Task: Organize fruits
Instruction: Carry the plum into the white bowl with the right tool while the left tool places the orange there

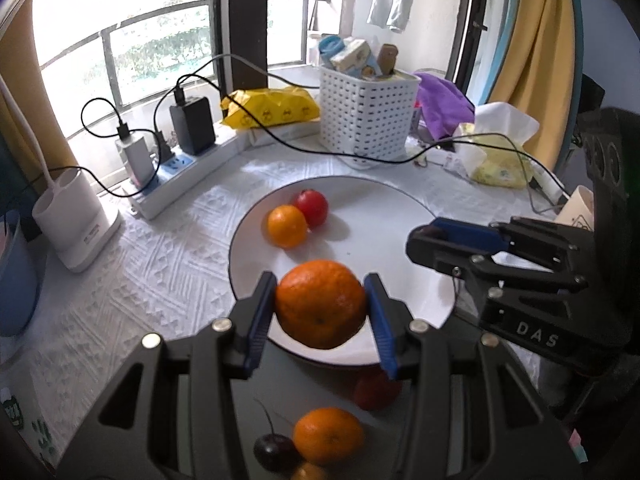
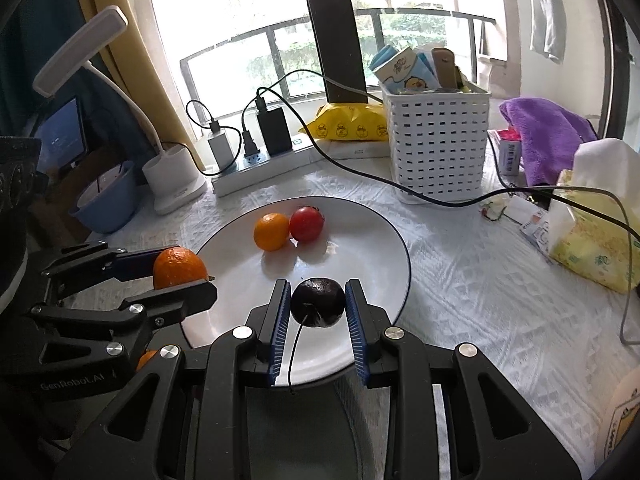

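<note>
My left gripper (image 1: 320, 284) is shut on a large orange (image 1: 320, 304), held over the near rim of a white plate (image 1: 380, 216). A small orange (image 1: 286, 226) and a red round fruit (image 1: 312, 207) lie touching at the plate's far left. In the right wrist view my right gripper (image 2: 317, 288) is shut on a dark cherry (image 2: 318, 302), its stem hanging down, above the plate (image 2: 360, 248). The left gripper (image 2: 184, 272) with its orange (image 2: 178, 266) is at that view's left. The right gripper (image 1: 420, 240) shows side-on at the right; the cherry is hidden there.
Below the left gripper an orange (image 1: 328, 434), a dark cherry (image 1: 276, 452) and a red fruit (image 1: 376, 392) lie on a dark surface. Behind the plate stand a white basket (image 1: 364, 120), a power strip (image 1: 180, 176) with trailing black cables, a lamp base (image 1: 76, 224) and a tissue pack (image 2: 592, 240).
</note>
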Available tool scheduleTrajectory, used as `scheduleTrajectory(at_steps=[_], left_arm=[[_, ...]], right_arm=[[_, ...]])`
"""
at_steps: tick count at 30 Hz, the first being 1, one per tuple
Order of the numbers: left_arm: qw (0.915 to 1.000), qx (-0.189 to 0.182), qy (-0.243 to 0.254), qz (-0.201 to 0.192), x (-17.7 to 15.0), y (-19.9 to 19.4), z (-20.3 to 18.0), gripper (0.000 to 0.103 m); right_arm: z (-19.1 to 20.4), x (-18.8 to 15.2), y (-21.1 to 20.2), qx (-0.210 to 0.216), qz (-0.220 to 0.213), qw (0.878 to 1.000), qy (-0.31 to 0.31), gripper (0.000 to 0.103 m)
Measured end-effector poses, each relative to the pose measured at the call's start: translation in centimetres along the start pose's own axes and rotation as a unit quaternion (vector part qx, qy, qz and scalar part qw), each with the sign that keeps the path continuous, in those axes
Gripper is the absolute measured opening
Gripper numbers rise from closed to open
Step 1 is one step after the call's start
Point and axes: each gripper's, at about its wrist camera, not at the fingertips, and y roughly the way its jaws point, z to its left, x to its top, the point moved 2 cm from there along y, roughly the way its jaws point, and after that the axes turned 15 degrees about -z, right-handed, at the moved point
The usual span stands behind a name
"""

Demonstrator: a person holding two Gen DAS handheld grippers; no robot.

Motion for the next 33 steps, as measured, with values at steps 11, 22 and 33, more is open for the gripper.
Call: scheduleTrajectory(at_steps=[11,22,33], left_arm=[[0.9998,0.008,-0.009,0.016,0.7,2.7,1.8,0.046],[0.9991,0.005,-0.020,0.036,0.8,5.1,2.4,0.046],[0.9984,0.006,-0.019,0.054,0.3,6.1,2.2,0.047]], right_arm=[[-0.3,1.3,3.6,-0.009,0.012,1.000,-0.014,0.030],[-1.3,1.7,6.6,-0.020,0.030,0.999,-0.012,0.030],[-1.5,1.4,7.3,-0.025,0.040,0.999,-0.015,0.030]])
